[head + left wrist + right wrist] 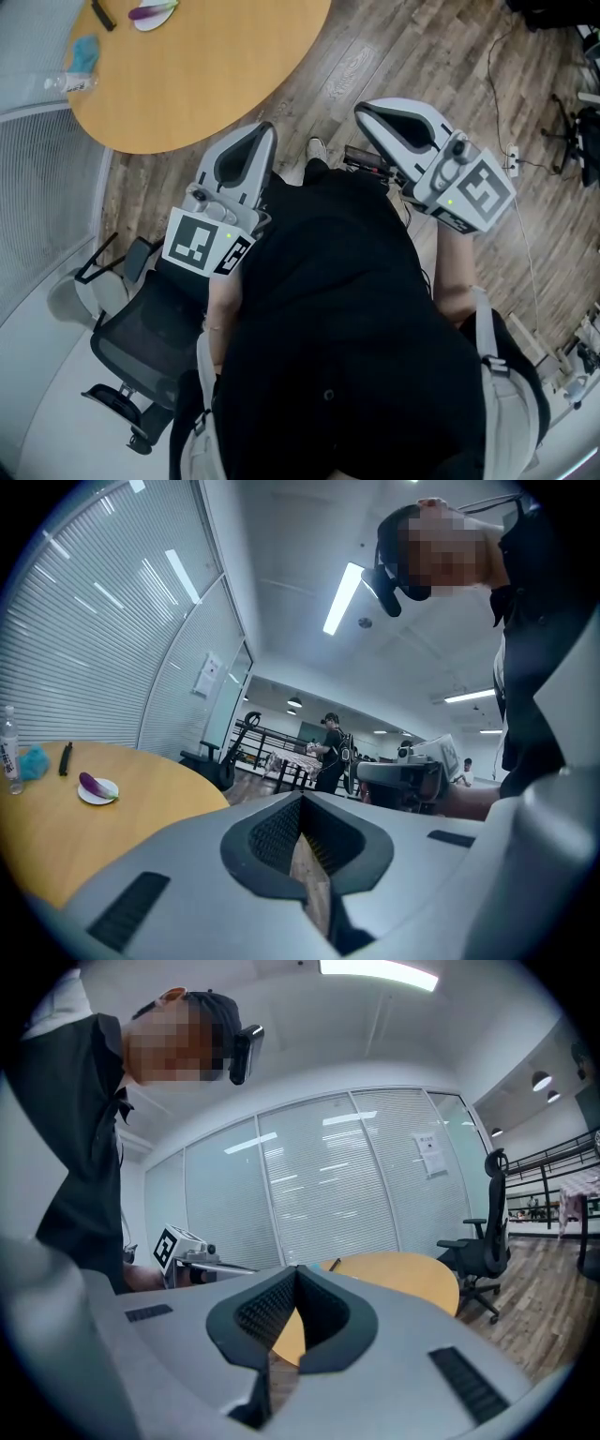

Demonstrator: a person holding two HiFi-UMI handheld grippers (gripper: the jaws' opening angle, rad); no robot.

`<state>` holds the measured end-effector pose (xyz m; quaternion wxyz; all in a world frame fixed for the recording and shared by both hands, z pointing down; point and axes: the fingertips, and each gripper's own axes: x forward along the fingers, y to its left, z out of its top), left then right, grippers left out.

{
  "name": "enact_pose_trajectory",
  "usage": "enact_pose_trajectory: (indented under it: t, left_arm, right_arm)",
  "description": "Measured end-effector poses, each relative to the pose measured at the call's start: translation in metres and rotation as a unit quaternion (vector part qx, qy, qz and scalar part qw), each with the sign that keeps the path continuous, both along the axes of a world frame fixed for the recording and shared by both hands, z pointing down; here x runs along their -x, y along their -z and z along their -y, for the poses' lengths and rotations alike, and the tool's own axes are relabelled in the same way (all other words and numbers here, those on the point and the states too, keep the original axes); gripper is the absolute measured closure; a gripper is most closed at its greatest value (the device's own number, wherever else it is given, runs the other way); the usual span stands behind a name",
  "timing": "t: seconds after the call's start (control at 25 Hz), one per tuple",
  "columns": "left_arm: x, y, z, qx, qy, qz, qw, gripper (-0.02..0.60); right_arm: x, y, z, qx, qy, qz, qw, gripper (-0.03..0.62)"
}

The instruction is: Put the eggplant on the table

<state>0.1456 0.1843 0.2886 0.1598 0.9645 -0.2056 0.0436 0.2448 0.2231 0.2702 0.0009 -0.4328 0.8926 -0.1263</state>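
Note:
The purple eggplant (150,11) lies on a small white plate (161,19) at the far side of the round wooden table (206,75). In the left gripper view the eggplant (91,784) and its plate (101,794) show far off to the left. My left gripper (269,128) is held close to the person's body, short of the table's edge; its jaws (302,797) are shut with nothing between them. My right gripper (359,110) hangs over the wooden floor beside it, also shut and empty (298,1269).
On the table near the plate lie a black pen (103,16), a blue fluffy thing (84,52) and a clear bottle (70,84). A black office chair (141,323) stands at the person's left, by a glass wall with blinds (42,187). Cables (525,169) trail on the floor at right.

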Motion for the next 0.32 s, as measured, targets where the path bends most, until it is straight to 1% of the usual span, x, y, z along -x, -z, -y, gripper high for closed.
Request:
enact_pose_trajectory:
  t: [0.32]
  left_arm:
    - [-0.0057,0.0019,0.0021,-0.001,-0.001,0.001,1.0,0.573]
  right_arm:
    - [-0.0093,0.0057,0.0033,-0.009,-0.006,0.002,1.0,0.577]
